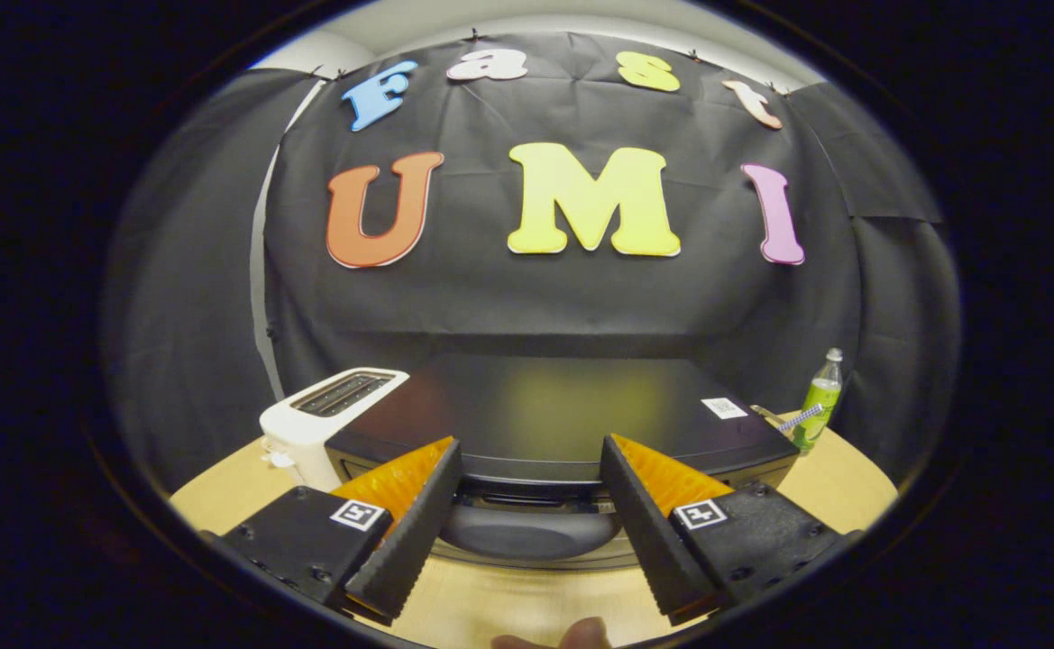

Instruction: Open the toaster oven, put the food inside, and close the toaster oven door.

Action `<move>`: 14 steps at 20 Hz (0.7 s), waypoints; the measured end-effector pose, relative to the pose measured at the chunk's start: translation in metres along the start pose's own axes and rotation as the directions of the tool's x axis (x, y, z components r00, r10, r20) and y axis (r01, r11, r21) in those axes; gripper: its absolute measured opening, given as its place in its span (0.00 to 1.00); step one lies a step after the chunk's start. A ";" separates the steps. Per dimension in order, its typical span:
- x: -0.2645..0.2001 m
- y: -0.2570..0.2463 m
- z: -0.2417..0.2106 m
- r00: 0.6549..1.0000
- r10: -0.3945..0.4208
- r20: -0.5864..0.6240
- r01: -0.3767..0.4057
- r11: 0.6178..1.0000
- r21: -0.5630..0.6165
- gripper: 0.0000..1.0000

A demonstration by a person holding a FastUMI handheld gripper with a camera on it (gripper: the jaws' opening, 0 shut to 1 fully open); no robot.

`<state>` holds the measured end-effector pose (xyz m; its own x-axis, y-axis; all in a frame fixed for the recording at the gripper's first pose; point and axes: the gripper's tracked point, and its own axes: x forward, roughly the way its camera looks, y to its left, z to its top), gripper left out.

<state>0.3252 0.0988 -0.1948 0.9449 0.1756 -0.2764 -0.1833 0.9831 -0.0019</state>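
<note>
The toaster oven (572, 406) is sitting on the surface (851, 491) straight ahead of the gripper (531, 469), its broad dark top stretching away beyond the fingers toward the booth's cloth wall. Its door handle (527, 532), a rounded dark bar, is lying crosswise between the two fingers and slightly below their tips, so its long axis is running from one finger to the other, side to side. The door itself is looking closed, and no food is showing near the fingers. The fingers are standing spread wide, gripping nothing, each one angling inward toward the oven's front edge and flanking the handle. Judging from this, the opening step is the one in hand: the fingers are probably needing to drop a little and come forward so that they are bracketing the bar before closing on it. The oven is looking black and glossy, with a small white label on its far right corner. Just beside its left flank a white toaster (324, 419) is standing, and well off to the right a green bottle (820, 401) is standing near the surface's edge.
</note>
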 end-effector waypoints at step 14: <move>-0.014 0.003 -0.024 0.996 -0.006 0.094 0.006 1.000 0.005 1.00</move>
<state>0.3049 0.0984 -0.2138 0.9673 0.1735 -0.1847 -0.1763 0.9843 0.0012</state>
